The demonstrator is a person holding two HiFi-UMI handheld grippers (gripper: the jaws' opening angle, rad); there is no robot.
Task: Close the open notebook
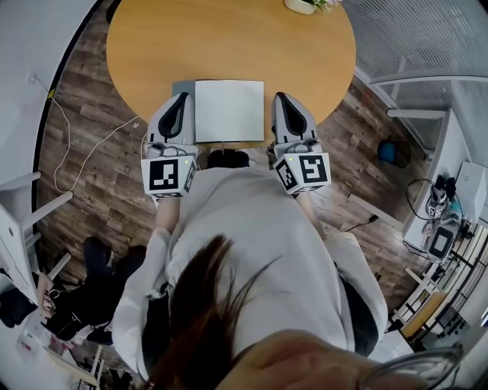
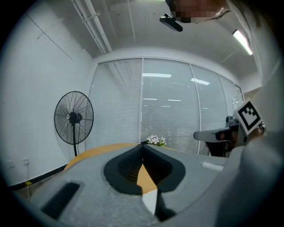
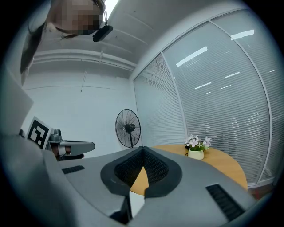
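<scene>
The notebook (image 1: pixel 229 110) lies at the near edge of the round wooden table (image 1: pixel 229 38), showing a white face, with a grey strip (image 1: pixel 184 86) along its left side. My left gripper (image 1: pixel 181 97) hovers over that left edge and my right gripper (image 1: pixel 280 97) just off the notebook's right edge. Both point away from me across the table. In the left gripper view the jaws (image 2: pixel 143 145) meet at the tips with nothing between them, and a white sliver of notebook (image 2: pixel 151 201) shows below. The right gripper (image 3: pixel 143 148) looks the same, also shut and empty.
A small pot of white flowers (image 1: pixel 305 4) stands at the table's far edge. A standing fan (image 2: pixel 73 118) is beyond the table by the blinds. A white cable (image 1: pixel 69 145) trails over the wooden floor at left; desks with equipment (image 1: pixel 442 228) stand at right.
</scene>
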